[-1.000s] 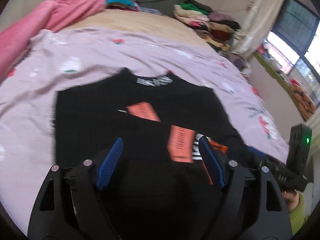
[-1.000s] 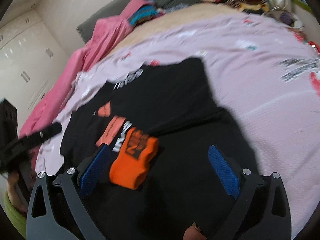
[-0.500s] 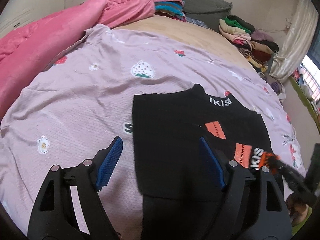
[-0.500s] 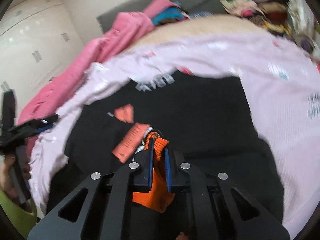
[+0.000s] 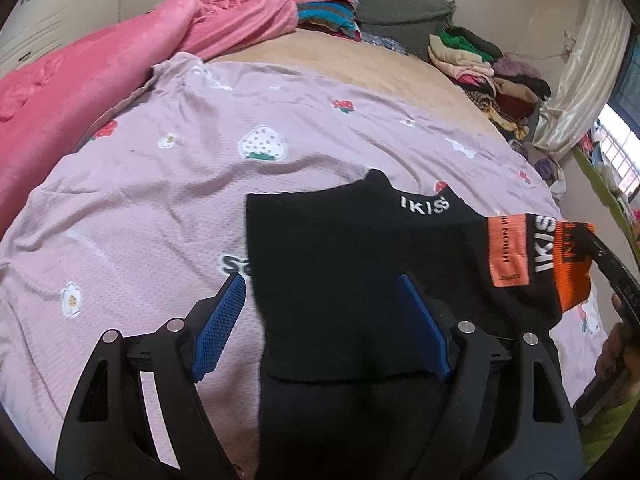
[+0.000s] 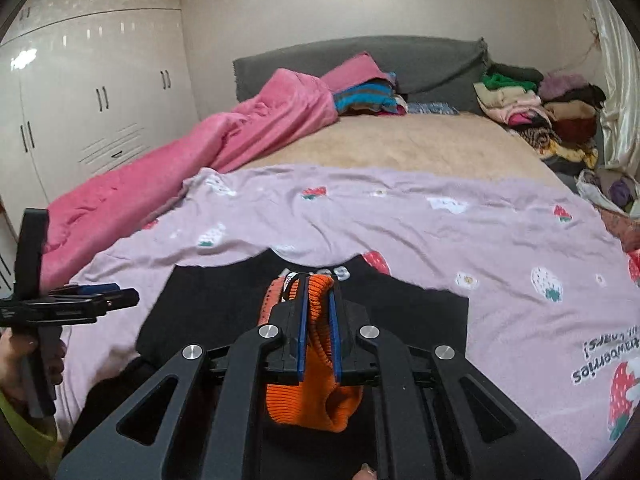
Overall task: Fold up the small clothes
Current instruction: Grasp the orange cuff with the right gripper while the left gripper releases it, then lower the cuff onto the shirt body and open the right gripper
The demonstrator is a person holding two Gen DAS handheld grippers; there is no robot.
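Two wrist fisheyes looking forward over a bed from its foot end

The left wrist view tilts steeply down, close over the black sweater [image 5: 340, 264] and lilac strawberry sheet [image 5: 160, 200]. The right wrist view sits flatter, reaching the grey headboard [image 6: 400, 64] and white wardrobe [image 6: 92, 92]. Both share the sweater, sheet, pink blanket [image 5: 100, 68] and folded clothes pile [image 6: 540, 120]; each catches the other gripper at its edge.

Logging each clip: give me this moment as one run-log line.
task: fold sweater | right gripper: shut on orange cuff, sleeve lifted | left gripper: open, above black sweater | surface: lilac sheet
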